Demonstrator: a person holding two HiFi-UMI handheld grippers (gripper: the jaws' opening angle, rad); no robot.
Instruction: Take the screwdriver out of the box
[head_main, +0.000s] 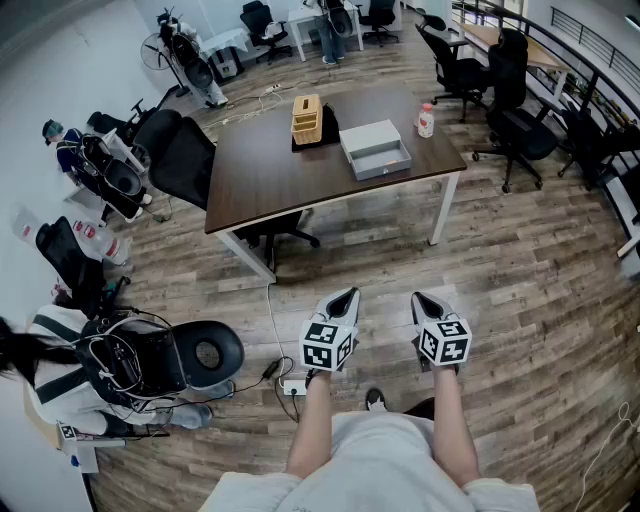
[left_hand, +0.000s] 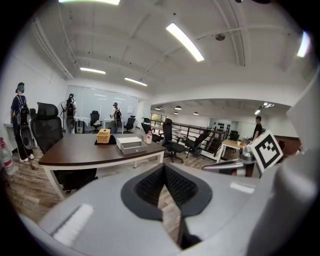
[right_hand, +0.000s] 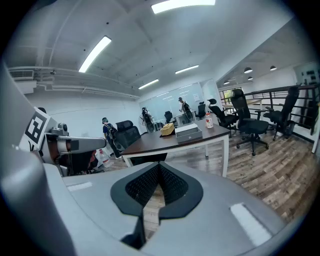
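Box (head_main: 375, 148) sits on the table (head_main: 260, 175) between a wooden crate (head_main: 306, 118) and a bottle (head_main: 426, 120); left gripper (head_main: 349, 294) and right gripper (head_main: 419, 299), both closed, empty, well short of it

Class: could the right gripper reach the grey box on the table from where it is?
Probably not yet. The right gripper, jaws together, hangs over open floor well short of the table, and the grey box sits on top of it. Nothing blocks the path; it would need carrying closer.
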